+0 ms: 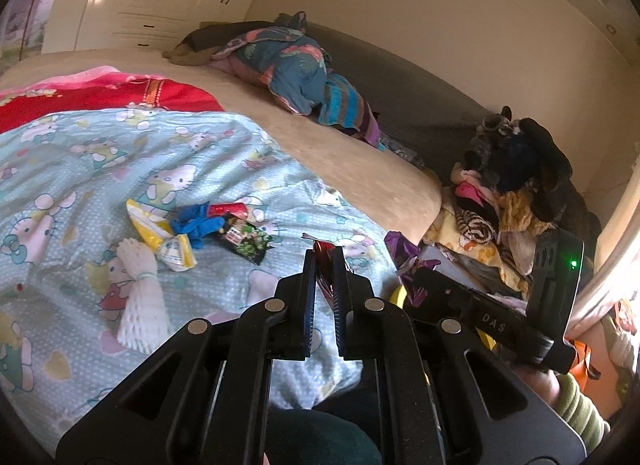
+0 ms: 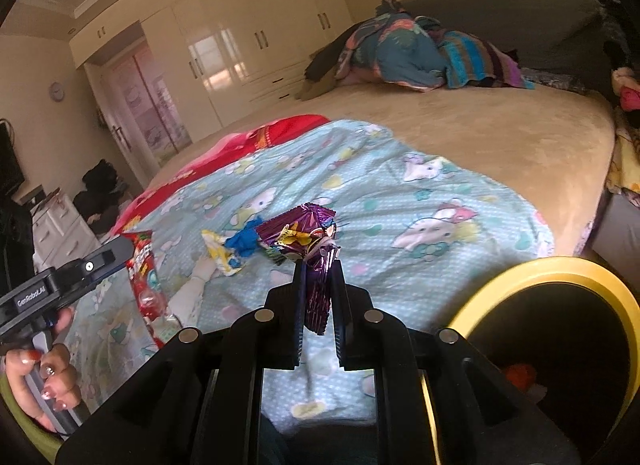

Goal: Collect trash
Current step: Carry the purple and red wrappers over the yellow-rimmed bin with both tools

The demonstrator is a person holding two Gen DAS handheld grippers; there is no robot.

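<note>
Right wrist view shows the big bed (image 2: 500, 137) with a cartoon blanket (image 2: 440, 201) on it, and a yellow-rimmed bin (image 2: 560, 265) just beside the blanket. More trash (image 1: 192, 233) lies on the blanket. The right gripper (image 2: 318, 265) pinches a purple wrapper (image 2: 316, 285). The left gripper (image 1: 323, 261) pinches a red wrapper (image 1: 322, 249). Both are thin and crinkly, so one might slip out and miss the bin.

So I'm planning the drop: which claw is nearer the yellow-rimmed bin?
Right. The right claw, shut on a purple wrapper, hangs just left of the yellow-rimmed bin; the left claw, gripping a red wrapper, is farther left.
</note>
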